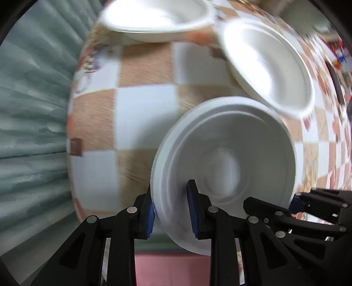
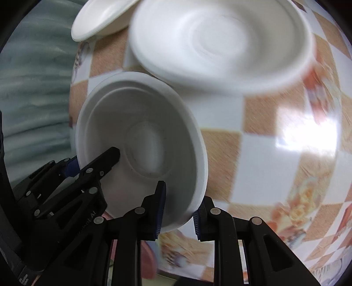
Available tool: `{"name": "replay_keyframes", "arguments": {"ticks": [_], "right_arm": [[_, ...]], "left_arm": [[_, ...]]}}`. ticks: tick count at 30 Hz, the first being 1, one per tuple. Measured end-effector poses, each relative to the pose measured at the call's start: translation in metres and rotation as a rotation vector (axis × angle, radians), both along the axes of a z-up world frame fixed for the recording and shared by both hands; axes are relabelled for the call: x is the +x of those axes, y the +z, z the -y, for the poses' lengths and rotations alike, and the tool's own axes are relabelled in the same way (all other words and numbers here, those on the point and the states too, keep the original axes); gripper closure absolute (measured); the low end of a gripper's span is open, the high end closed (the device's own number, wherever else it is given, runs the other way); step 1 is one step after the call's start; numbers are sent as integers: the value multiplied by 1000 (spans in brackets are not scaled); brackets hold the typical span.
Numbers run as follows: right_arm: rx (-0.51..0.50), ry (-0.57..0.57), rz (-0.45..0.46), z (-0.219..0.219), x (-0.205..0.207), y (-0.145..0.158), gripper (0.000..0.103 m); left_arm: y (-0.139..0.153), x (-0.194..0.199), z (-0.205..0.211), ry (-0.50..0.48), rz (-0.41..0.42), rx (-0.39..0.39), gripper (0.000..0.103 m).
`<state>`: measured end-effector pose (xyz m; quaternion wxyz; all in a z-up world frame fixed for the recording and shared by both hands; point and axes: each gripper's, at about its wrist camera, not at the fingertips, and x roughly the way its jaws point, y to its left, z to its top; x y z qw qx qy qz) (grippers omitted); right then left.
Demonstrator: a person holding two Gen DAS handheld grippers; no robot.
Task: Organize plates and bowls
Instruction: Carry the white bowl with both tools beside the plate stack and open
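A white bowl [image 1: 226, 162] sits tilted near the table's front edge, seen closest in both wrist views [image 2: 143, 140]. My left gripper [image 1: 171, 214] is shut on its rim, one blue pad inside and one outside the wall. My right gripper [image 2: 179, 214] is shut on the opposite side of the same rim. Each gripper shows in the other's view: the right gripper [image 1: 296, 199] at the bowl's right edge, the left gripper [image 2: 92, 160] with one finger inside the bowl. A second white bowl [image 1: 268, 66] lies just behind, and a third white bowl [image 1: 154, 19] farther back.
An orange-and-white checkered tablecloth [image 1: 145, 114] covers the table. A pale green pleated curtain [image 1: 30, 123] hangs past the table's left edge. The second bowl [image 2: 220, 44] nearly touches the held one; bare cloth [image 2: 286, 140] lies to the right.
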<state>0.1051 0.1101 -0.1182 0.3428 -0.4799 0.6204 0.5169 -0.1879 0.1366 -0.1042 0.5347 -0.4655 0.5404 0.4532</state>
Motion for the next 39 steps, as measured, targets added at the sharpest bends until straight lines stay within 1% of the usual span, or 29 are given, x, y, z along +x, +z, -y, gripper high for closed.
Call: {"name": "replay_keyframes", "arguments": {"ticks": [2, 6, 11, 13, 15, 17, 18, 20, 24, 25, 27, 30, 31, 32, 33, 34, 35, 36, 37, 38, 39], "right_arm": [[-1, 5, 15, 11, 9, 1, 78], [-11, -26, 33, 28, 38, 1, 78], [4, -50, 65, 49, 73, 2, 78], [14, -63, 87, 52, 87, 2, 78], [21, -76, 115, 60, 107, 1, 78], [23, -86, 146, 69, 127, 1, 78], [20, -93, 155, 73, 131, -1, 78], [12, -117, 171, 83, 150, -3, 78], [3, -190, 183, 98, 183, -4, 78], [1, -209, 185, 97, 176, -7, 78], [3, -237, 196, 104, 183, -8, 78], [2, -258, 223, 113, 209, -10, 78], [3, -258, 232, 119, 198, -11, 78], [3, -256, 238, 122, 201, -11, 78], [3, -253, 240, 125, 211, -10, 77], [0, -250, 236, 129, 214, -10, 77], [-2, -250, 223, 132, 214, -11, 77], [-2, -251, 209, 133, 214, -12, 77], [-3, -250, 202, 137, 218, -15, 77], [-4, -254, 199, 138, 213, -17, 76], [-1, -265, 198, 140, 216, -15, 60]], "left_arm": [[-1, 17, 9, -33, -6, -7, 73], [-3, 52, 26, -79, 5, -25, 72], [-3, 97, 42, -127, 15, -30, 72], [-3, 121, 49, -158, 20, -27, 72], [-5, 142, 55, -181, 36, -41, 72], [-7, 166, 64, -224, 49, -52, 72], [-8, 177, 67, -251, 49, -49, 72], [-8, 200, 74, -297, 56, -49, 72], [-10, 237, 81, -352, 64, -57, 72], [-10, 244, 81, -369, 66, -57, 72], [-10, 262, 83, -406, 77, -65, 72], [-10, 287, 89, -458, 87, -71, 71], [-10, 293, 92, -476, 89, -71, 71], [-9, 296, 94, -489, 90, -71, 71], [-8, 302, 97, -505, 89, -73, 69], [-8, 305, 98, -521, 84, -77, 65], [-7, 305, 94, -532, 96, -86, 63], [-6, 303, 96, -543, 108, -96, 57], [-4, 311, 105, -550, 110, -94, 53], [-2, 306, 105, -558, 111, -85, 51], [2, 294, 106, -564, 110, -74, 46]]}}
